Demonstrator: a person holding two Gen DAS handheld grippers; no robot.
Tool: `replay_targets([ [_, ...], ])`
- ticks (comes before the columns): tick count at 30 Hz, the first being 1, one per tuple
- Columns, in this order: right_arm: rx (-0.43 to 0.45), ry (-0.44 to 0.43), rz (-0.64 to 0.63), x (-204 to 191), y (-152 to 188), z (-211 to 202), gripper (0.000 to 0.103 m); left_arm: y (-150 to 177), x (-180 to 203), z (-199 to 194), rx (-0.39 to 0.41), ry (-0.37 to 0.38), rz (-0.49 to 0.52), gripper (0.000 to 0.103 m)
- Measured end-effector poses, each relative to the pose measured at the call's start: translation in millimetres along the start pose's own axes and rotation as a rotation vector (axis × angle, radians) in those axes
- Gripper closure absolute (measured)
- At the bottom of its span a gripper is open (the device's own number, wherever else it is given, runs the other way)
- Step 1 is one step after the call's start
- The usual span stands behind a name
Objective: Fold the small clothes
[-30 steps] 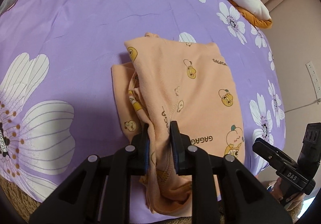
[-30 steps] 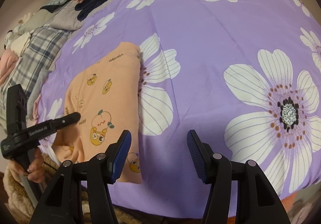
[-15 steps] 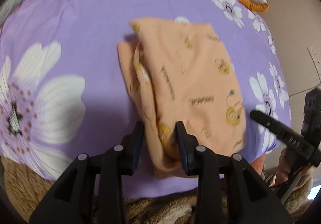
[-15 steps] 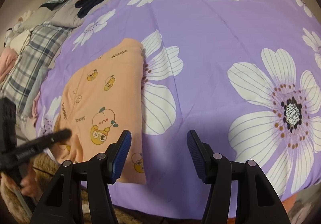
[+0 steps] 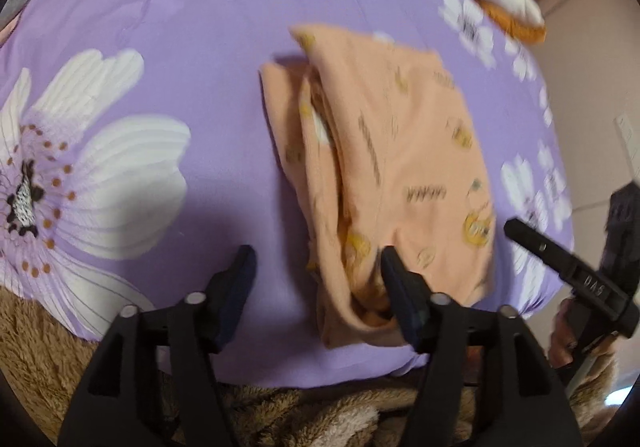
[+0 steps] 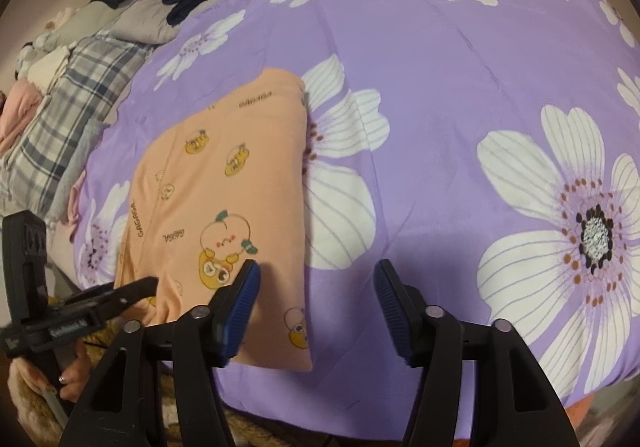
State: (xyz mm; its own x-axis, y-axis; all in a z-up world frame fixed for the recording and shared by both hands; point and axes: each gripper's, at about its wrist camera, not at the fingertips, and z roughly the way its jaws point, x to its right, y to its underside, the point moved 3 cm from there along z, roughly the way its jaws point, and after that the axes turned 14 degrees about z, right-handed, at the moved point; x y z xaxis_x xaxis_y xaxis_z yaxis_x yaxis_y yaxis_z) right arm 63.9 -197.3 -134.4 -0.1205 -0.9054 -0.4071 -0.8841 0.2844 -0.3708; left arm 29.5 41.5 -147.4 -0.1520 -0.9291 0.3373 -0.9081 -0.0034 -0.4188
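On purple floral sheet [image 6: 420,67], folded peach top [image 6: 224,183] w/ "GAGAGA" print.

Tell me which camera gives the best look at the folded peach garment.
The right wrist view. There the peach garment is sharp, its top lies smooth and the cartoon prints and lettering read clearly. The left wrist view shows it blurred, but reveals the loose layered edge along its left side, which the right view hides.

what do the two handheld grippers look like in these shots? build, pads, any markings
Both are black plastic: the left gripper and right gripper each have two triangular linkage arms with silver pivot pins. Ribbed dark-blue pads line the fingers. Each body carries small white lettering, too blurred to read with certainty. No cables show.
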Motion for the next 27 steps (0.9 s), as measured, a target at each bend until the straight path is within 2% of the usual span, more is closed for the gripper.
replay_targets([
  [3,0.029,-0.021,0.014,2.1,-7.4,-4.4,0.029,-8.6,-7.7,-4.7,0.049,0.04,-0.023,0.024],
  [7,0.009,-0.076,0.025,-2.0,-15.6,1.7,0.029,-13.6,-11.0,11.9,0.017,0.068,-0.046,0.024],
  [10,-0.031,-0.138,0.036,-9.0,-18.5,14.0,0.029,-15.2,-6.4,25.7,-0.005,0.119,-0.033,0.024],
  [17,-0.152,-0.205,0.076,-19.6,-16.3,55.3,0.029,-30.3,2.5,40.0,-0.017,0.142,0.001,0.026],
  [22,-0.152,-0.251,0.065,-29.6,-18.9,57.7,0.029,-35.4,8.4,47.9,0.0,0.138,0.033,0.041],
  [23,-0.151,-0.258,0.059,-32.4,-18.6,59.2,0.036,-36.3,7.8,49.1,0.002,0.137,0.03,0.048],
  [24,-0.149,-0.253,0.051,-35.0,-18.1,60.8,0.041,-37.2,7.2,49.4,0.005,0.137,0.028,0.06],
  [25,-0.144,-0.244,0.046,-34.3,-19.5,61.3,0.044,-37.6,6.8,49.9,0.006,0.146,0.024,0.064],
  [27,-0.131,-0.227,0.024,-37.1,-20.3,60.7,0.061,-37.6,8.5,47.2,0.014,0.155,0.023,0.07],
])
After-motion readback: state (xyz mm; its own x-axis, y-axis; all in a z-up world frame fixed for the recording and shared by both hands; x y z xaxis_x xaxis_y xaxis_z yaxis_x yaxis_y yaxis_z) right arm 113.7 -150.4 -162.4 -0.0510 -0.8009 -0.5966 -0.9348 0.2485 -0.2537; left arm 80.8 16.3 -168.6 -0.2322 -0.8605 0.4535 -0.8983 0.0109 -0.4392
